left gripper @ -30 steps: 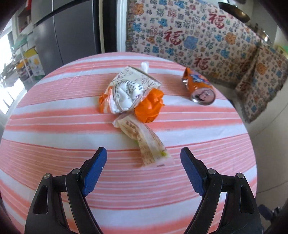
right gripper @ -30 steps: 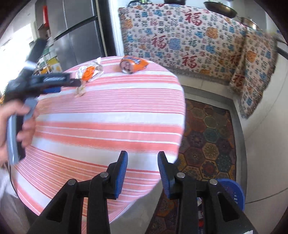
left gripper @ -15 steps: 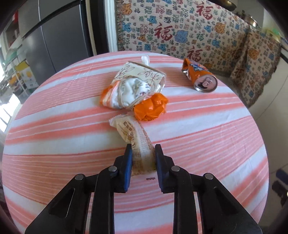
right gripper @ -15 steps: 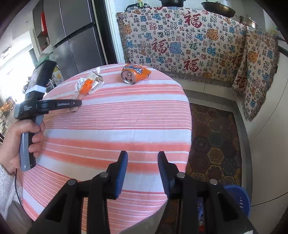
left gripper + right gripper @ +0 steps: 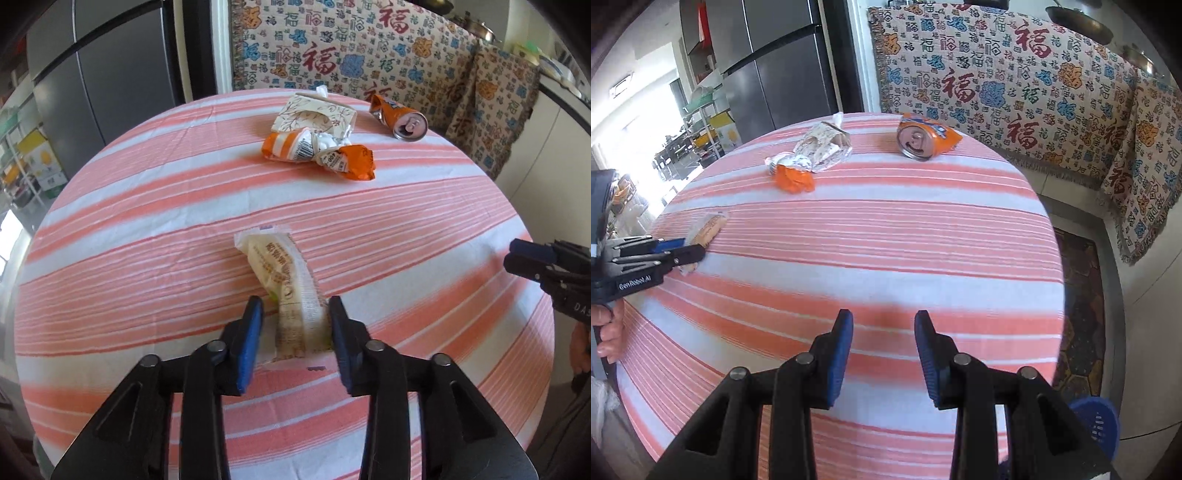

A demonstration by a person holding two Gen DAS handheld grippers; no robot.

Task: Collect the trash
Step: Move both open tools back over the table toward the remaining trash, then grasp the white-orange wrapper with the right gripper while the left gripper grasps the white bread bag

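A pale snack wrapper (image 5: 284, 280) lies on the striped tablecloth (image 5: 147, 221), its near end between the jaws of my left gripper (image 5: 295, 314). The jaws are opening, and a gap shows between the left pad and the wrapper. Farther back lie crumpled orange wrappers (image 5: 317, 147), a patterned paper bag (image 5: 317, 112) and a crushed orange can (image 5: 400, 118). My right gripper (image 5: 882, 325) hovers open over the table's near side with nothing between its fingers. From there I see the can (image 5: 923, 138), the pale wrapper (image 5: 707, 229) and the left gripper (image 5: 683, 251) at the left.
A blue basket (image 5: 1095, 417) stands on the floor at the lower right, beside a patterned rug (image 5: 1078, 314). A printed blanket (image 5: 351, 48) covers the counter behind the table. A grey fridge (image 5: 110, 74) stands at the back left. A hand (image 5: 609, 332) holds the left gripper.
The left gripper closed on the pale wrapper and dragged it toward me, away from the pile; its jaws have since parted. The right gripper moved in over the table.
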